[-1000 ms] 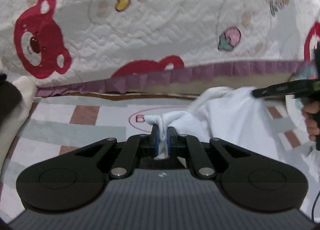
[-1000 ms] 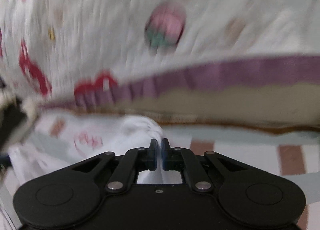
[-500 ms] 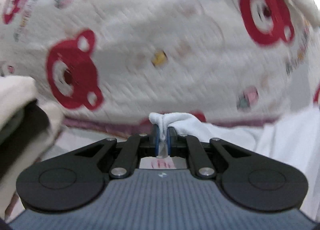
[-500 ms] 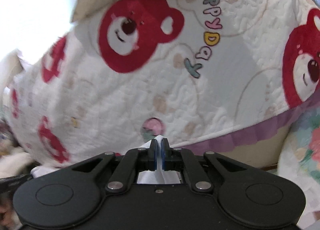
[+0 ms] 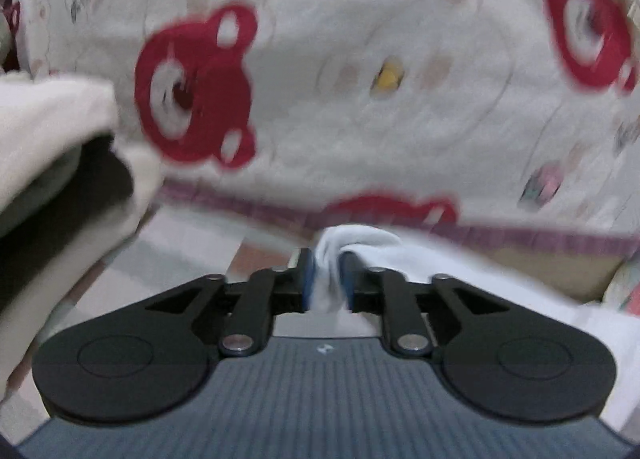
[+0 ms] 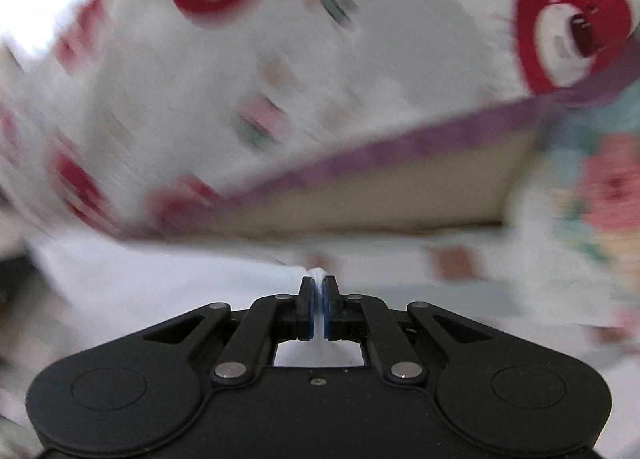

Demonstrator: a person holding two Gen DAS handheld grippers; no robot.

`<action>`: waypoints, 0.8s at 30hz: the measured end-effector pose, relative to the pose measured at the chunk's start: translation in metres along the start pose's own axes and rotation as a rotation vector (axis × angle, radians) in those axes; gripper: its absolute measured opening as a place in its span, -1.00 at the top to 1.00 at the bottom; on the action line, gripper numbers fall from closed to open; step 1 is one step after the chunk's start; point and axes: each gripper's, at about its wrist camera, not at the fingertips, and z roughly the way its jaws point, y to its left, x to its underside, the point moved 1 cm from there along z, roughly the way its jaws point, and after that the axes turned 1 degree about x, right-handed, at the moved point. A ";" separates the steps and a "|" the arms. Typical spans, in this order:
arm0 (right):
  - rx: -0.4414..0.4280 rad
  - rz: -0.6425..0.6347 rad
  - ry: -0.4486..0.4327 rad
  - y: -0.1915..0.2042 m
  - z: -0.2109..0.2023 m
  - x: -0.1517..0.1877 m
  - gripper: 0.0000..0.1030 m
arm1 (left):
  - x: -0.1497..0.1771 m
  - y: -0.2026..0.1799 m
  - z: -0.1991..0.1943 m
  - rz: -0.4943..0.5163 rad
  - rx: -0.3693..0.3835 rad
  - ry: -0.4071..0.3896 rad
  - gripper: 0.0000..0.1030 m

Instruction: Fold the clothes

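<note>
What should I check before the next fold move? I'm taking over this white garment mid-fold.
1. Right gripper clamped on the white garment: ok.
2. Left gripper grip: not ok, its jaws are opening, the cloth bunch still sits between them.
3. Garment lying flat: cannot tell, views blurred.
4. Folded stack at left clear of the garment: ok.
5. Bear quilt ahead, apart from the garment: cannot tell.

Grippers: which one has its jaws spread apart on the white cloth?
The left gripper: its jaws are opening, white cloth still bunched between them. The right gripper is clamped tight on a thin pinch of cloth.
</note>
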 end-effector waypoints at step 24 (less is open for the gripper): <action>-0.315 0.052 0.228 0.070 0.084 0.010 0.20 | 0.115 -0.129 -0.018 0.382 0.414 0.242 0.99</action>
